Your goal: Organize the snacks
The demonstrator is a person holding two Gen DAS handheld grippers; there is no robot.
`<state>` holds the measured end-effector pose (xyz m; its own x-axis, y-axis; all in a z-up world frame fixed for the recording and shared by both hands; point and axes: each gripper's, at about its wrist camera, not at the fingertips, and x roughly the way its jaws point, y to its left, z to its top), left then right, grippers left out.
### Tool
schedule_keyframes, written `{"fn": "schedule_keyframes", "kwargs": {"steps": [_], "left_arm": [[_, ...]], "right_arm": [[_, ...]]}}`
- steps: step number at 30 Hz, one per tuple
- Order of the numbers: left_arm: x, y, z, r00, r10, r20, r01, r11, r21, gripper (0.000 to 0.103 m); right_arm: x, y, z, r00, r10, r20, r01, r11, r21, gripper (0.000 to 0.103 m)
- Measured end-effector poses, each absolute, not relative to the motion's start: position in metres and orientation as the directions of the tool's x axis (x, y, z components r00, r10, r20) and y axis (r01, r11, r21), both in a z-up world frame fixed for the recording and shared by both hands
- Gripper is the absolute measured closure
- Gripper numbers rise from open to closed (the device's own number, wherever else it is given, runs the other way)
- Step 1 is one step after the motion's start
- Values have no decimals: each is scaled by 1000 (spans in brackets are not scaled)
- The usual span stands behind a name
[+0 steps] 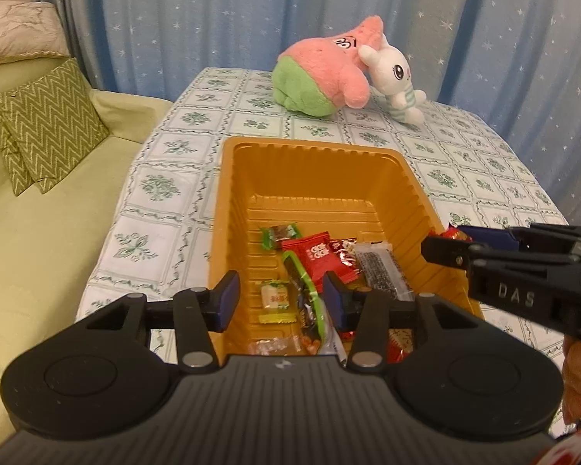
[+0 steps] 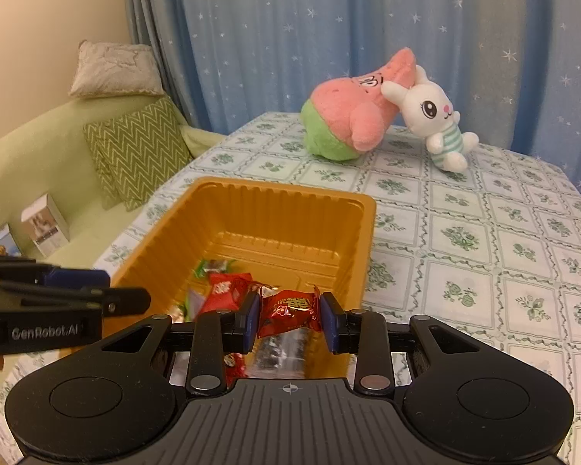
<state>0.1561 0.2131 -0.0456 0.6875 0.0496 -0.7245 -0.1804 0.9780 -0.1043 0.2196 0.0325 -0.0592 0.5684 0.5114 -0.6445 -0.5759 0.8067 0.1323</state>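
Note:
An orange plastic tray sits on the flowered tablecloth and holds several wrapped snacks. Among them are a red packet, a green-ended candy, a black-and-white bar and a small yellow candy. My left gripper hangs open over the tray's near end, with a green-edged bar lying in the tray below its pads. My right gripper is shut on a red foil candy above the tray's near right corner. In the left wrist view the right gripper reaches in from the right.
A pink star plush and a white rabbit plush lie at the table's far side. Left of the table stands a pale green sofa with zigzag cushions and small boxes. Blue starred curtains hang behind.

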Motion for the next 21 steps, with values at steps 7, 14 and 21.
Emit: {"fn": "schedule_keyframes", "kwargs": {"steps": [7, 14, 21], "left_arm": [[139, 224, -42, 691, 70, -719, -224, 967, -121, 52], [116, 227, -40, 697, 65, -714, -260, 951, -168, 31], [86, 215, -26, 732, 90, -675, -271, 948, -168, 8]], "right_arm": [[220, 40, -47, 542, 588, -601, -606, 768, 205, 27], [209, 18, -50, 554, 520, -650, -533, 821, 203, 27], [182, -11, -46, 543, 482, -688, -466, 854, 230, 27]]}}
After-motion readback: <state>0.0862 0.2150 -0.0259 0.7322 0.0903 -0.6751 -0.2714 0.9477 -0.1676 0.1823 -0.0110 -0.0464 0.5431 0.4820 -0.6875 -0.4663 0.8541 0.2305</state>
